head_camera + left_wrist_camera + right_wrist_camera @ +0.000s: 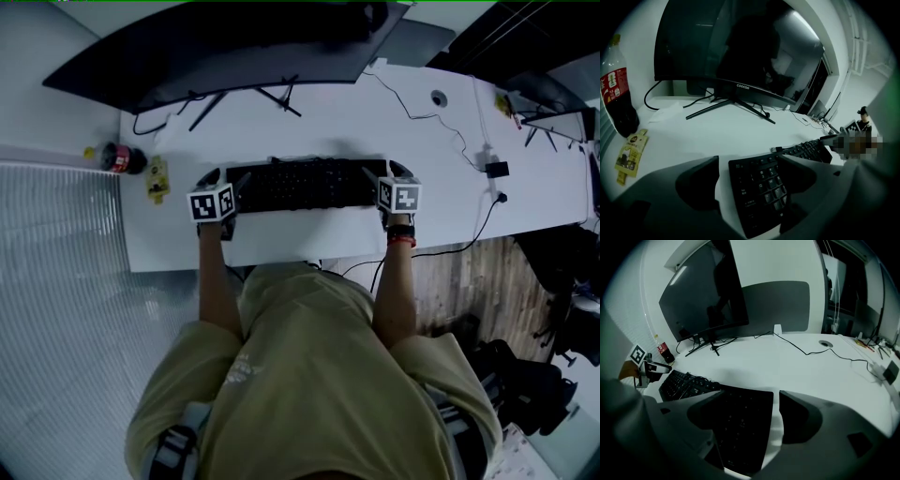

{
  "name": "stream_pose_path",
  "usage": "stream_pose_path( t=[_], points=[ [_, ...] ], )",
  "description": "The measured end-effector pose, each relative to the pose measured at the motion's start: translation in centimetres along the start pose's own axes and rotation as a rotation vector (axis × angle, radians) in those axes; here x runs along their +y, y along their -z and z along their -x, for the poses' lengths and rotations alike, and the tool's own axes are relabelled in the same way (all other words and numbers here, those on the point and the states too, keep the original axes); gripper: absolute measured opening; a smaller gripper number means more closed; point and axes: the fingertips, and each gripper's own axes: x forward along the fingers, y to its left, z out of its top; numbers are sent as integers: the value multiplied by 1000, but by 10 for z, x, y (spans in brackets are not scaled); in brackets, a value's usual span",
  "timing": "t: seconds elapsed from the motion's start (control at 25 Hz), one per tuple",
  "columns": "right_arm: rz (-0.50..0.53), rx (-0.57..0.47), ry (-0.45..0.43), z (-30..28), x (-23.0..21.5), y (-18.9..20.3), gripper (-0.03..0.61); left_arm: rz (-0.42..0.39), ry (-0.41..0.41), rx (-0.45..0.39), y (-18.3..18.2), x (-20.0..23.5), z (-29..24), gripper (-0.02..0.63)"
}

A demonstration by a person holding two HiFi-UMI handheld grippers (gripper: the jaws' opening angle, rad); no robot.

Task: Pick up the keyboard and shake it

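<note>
Two grippers straddle the ends of the keyboard [305,185]. Left gripper [749,161] and right gripper [752,397] both have jaws apart: one jaw over the keys, the other just off the edge, gripping nothing. Keyboard lies flat on the white desk [309,239], before the monitor [234,47].

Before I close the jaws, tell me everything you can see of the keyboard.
The keyboard is a black, full-width slab, plastic by its look, with rows of dark keys and faint pale legends. It lies flat on the white desk, lengthwise before the monitor. The left gripper straddles its left end and the right gripper its right end. On each, one jaw stands over the keys and the other beyond the edge, with a strip of desk between. Neither clamps it.
</note>
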Motion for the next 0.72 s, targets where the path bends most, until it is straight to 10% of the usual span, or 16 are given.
stream_pose_path(
  t=[0.72],
  points=[
    [-67,-4,-20,-10,3,-9,353,9,54,88,5,-1,-16,385]
  ],
)
